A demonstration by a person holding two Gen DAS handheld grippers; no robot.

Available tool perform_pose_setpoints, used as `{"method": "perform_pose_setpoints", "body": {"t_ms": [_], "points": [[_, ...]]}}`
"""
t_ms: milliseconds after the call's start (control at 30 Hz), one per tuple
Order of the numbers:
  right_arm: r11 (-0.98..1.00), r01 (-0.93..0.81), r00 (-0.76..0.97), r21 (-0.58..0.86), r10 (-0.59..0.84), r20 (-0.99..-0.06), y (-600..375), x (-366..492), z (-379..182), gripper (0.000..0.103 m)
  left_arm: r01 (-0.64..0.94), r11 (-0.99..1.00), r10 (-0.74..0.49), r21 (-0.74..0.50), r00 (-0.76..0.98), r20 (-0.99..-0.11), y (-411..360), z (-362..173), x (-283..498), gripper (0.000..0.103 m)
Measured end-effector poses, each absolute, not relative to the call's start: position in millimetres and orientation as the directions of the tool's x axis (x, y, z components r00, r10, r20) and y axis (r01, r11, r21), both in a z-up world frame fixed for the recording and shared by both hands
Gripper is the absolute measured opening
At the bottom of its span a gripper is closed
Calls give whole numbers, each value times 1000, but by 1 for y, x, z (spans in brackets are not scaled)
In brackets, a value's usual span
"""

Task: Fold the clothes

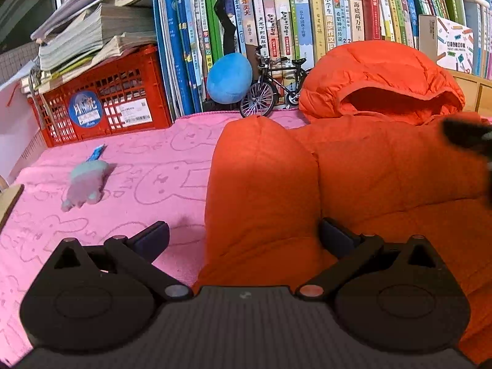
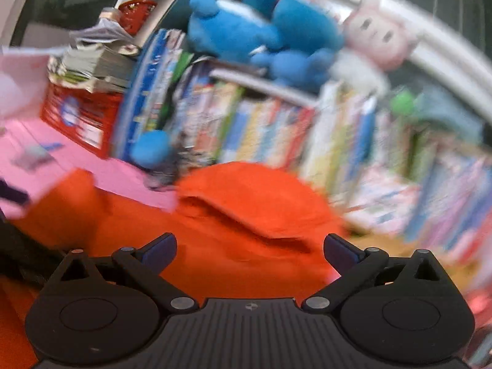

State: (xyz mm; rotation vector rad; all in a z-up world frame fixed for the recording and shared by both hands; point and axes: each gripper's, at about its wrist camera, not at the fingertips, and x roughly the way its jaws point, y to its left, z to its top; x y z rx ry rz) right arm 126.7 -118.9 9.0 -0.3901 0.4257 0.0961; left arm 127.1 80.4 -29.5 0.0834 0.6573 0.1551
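Note:
An orange padded jacket (image 1: pixel 369 166) with its hood (image 1: pixel 384 83) at the back lies on a pink blanket (image 1: pixel 138 178). One side is folded over into a thick roll (image 1: pixel 261 190). My left gripper (image 1: pixel 244 240) is open, its fingers spread either side of that roll's near end. A dark blurred shape at the right edge is my other gripper (image 1: pixel 467 136). The right wrist view is motion-blurred: the orange jacket (image 2: pixel 246 215) fills the lower middle, and my right gripper (image 2: pixel 250 250) stands open above it with nothing between its fingers.
A red crate (image 1: pixel 101 104) under stacked papers stands back left. A bookshelf (image 1: pixel 307 21), a blue plush ball (image 1: pixel 229 78) and a model bicycle (image 1: pixel 270 86) line the back edge. A small grey-green toy (image 1: pixel 86 184) lies on the blanket at left. Plush toys (image 2: pixel 261 30) sit atop the shelf.

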Motion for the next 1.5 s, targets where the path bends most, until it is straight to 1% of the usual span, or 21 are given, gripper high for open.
{"method": "perform_pose_setpoints", "body": {"t_ms": [200,700,900,1033,1167,1233,1500], "points": [[943,-266,860,-200,138,-492,-89,151,7,103,-118,990,139,75,778,-612,87,-30,128,103],[996,59,831,-70,-87,-550,-225,158,-8,103,-116,991,128,60,778,-615,88,-31,129,103],[998,53,799,-21,-55,-599,-232,164,-14,103,-123,992,109,19,787,-608,93,-29,127,103],[999,46,776,12,-28,-630,-236,168,-17,103,-203,979,156,-24,815,-558,100,-8,115,101],[998,44,761,38,-9,-649,-238,171,-20,103,-225,974,195,-13,870,-452,92,27,111,102],[998,46,761,39,-9,-648,-238,171,-19,103,-225,974,214,26,874,-437,85,32,120,102],[998,48,762,44,-8,-648,-239,172,-19,103,-243,966,251,89,792,-556,95,-24,156,103]]}}
